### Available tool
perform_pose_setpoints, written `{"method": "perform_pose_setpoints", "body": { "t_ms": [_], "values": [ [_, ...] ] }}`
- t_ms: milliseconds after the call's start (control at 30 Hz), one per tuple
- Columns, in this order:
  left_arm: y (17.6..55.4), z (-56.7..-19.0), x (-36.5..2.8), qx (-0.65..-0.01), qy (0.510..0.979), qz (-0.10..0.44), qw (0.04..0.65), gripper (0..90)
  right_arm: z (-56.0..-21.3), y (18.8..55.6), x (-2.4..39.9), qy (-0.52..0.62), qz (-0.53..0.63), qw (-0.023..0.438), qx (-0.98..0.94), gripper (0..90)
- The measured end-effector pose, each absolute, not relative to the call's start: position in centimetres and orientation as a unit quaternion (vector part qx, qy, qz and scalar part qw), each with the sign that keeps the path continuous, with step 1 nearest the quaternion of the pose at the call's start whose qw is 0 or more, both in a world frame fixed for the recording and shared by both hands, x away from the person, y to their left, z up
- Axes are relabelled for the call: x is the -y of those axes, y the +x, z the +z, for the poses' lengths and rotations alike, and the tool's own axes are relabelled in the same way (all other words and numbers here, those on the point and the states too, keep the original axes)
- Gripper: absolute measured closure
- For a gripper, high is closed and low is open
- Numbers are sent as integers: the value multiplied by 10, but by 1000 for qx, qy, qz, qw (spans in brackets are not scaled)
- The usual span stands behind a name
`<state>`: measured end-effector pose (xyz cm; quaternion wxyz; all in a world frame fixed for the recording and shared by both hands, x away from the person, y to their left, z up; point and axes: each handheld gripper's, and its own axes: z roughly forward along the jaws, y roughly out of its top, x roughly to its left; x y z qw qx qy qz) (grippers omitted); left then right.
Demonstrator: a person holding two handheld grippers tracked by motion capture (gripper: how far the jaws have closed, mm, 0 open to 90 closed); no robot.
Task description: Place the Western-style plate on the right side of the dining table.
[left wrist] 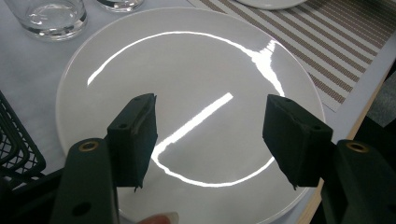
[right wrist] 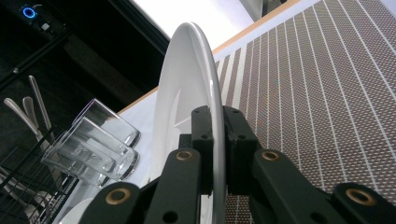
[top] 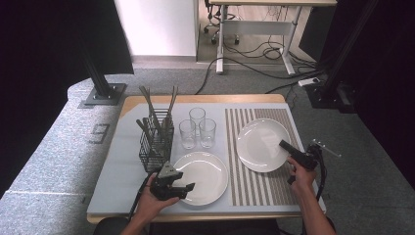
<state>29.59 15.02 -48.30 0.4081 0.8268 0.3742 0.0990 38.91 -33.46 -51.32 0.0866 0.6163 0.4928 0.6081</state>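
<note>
My right gripper point(top: 288, 148) is clamped on the rim of the far plate point(top: 262, 143); in the right gripper view the plate's edge point(right wrist: 205, 93) runs straight up between the two pads, which press on it from both sides. Beneath that plate lies the striped placemat point(top: 254, 183), stretching away on one side of the jaws in my right gripper view. On the other side of the jaws, farther off, stand the three glasses point(right wrist: 100, 140), and beyond them the cutlery point(right wrist: 28, 107) rising from the wire basket point(right wrist: 18, 191).

My left gripper point(top: 188, 187) has its jaws apart with nothing between them. It hovers over the near plate point(left wrist: 187, 70), at the edge closest to me; through the gap I see the bare white surface of that plate. A fingertip point(left wrist: 159, 217) shows at the bottom edge of this view. Just beside one jaw is a corner of the wire basket point(left wrist: 18, 154). Past the plate's far rim stands a glass point(left wrist: 51, 16), and off to the other side the striped placemat point(left wrist: 345, 42) begins.
</note>
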Motion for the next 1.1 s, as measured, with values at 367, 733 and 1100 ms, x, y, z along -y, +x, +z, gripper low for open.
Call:
{"method": "perform_pose_setpoints", "body": {
  "t_ms": [367, 733, 1100],
  "values": [
    [296, -483, -151, -375, 826, 101, 408, 354, -513, 391, 333, 615, 608, 90, -494, 849],
    [296, -482, -152, -375, 826, 104, 408, 353, -514, 392, 332, 619, 606, 94, -491, 849],
    [295, -483, -151, -368, 831, 109, 404, 352, -517, 398, 331, 630, 602, 88, -482, 851]
  ]
}}
